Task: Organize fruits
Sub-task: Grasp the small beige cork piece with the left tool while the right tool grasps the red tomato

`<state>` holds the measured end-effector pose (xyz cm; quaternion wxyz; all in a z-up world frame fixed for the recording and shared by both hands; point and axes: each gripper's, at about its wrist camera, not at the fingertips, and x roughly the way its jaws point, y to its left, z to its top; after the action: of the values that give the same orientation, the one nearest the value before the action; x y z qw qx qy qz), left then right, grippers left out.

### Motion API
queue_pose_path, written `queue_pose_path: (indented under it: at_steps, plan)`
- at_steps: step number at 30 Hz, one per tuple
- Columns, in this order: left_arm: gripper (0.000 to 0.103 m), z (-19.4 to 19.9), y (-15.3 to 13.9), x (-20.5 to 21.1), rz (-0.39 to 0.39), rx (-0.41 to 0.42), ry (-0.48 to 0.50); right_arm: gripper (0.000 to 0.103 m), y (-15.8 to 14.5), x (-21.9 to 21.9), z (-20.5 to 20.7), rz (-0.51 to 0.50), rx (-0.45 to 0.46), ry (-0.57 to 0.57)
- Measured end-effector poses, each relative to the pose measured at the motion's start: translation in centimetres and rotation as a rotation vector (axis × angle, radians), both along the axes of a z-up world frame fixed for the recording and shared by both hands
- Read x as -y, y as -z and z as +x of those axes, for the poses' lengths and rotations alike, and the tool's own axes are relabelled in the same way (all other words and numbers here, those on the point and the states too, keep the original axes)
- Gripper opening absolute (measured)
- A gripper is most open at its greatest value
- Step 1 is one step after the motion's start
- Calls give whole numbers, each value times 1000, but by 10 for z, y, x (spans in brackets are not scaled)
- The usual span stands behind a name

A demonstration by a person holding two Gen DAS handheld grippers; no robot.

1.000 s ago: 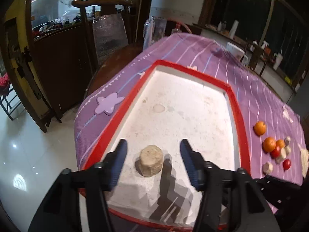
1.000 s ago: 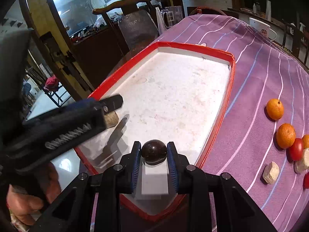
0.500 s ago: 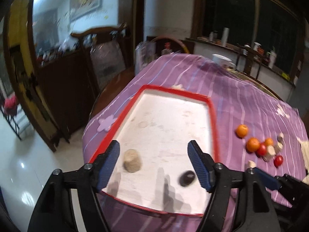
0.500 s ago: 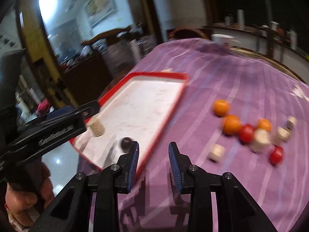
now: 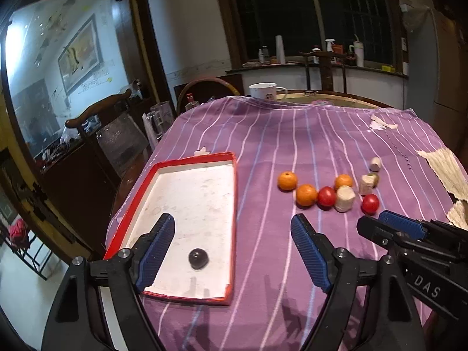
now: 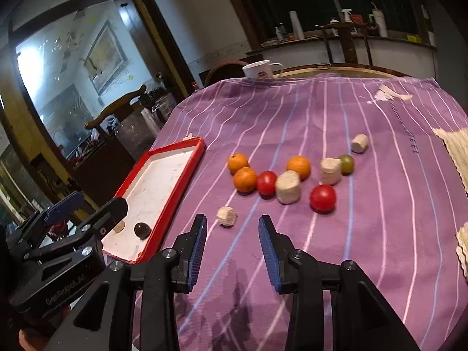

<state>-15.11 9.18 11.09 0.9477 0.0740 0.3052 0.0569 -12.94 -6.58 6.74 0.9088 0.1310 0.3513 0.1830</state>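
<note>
A red-rimmed white tray (image 5: 234,204) (image 6: 175,181) lies on the purple striped cloth. A dark round fruit (image 5: 198,258) (image 6: 142,229) sits in its near end, with a beige chunk (image 6: 119,226) beside it. Oranges (image 6: 245,179), red tomatoes (image 6: 322,198), beige chunks (image 6: 288,187) and a green fruit (image 6: 347,163) cluster on the cloth right of the tray. My left gripper (image 5: 232,251) is open and empty above the tray's near right corner. My right gripper (image 6: 232,248) is open and empty, just short of a small beige chunk (image 6: 226,216).
A white mug (image 5: 263,90) stands at the table's far edge. Woven cream mats (image 6: 456,146) lie at the right edge. A wooden chair (image 5: 96,122) and glass jugs (image 5: 156,120) stand off the table's left side. The table's near edge is just below the grippers.
My right gripper let go of the dark fruit in the tray and swung right toward the fruit cluster. My left gripper pulled back and up from the beige chunk, staying open.
</note>
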Motion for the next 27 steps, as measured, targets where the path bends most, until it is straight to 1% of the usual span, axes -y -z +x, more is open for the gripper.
queue_pose_path:
  at_steps: [5, 9, 17, 19, 21, 24, 27]
  plan:
    - [81, -1, 1, 10, 0, -15, 17, 42, 1, 14, -3, 16, 4, 13]
    - [81, 1, 5, 12, -3, -29, 21, 43, 4, 17, -4, 18, 4, 21]
    - [83, 10, 16, 11, -19, -70, 29, 44, 16, 21, 5, 17, -30, 26]
    - [83, 16, 23, 7, -44, -97, 37, 44, 19, 22, 9, 9, -41, 24]
    - [83, 24, 29, 0, -89, -134, 43, 44, 21, 25, 12, -7, -43, 31]
    - [83, 34, 40, -10, -144, -175, 34, 44, 21, 37, 17, -64, -38, 76]
    - [83, 44, 49, -11, -174, -198, 56, 45, 25, 54, 25, -114, -51, 117]
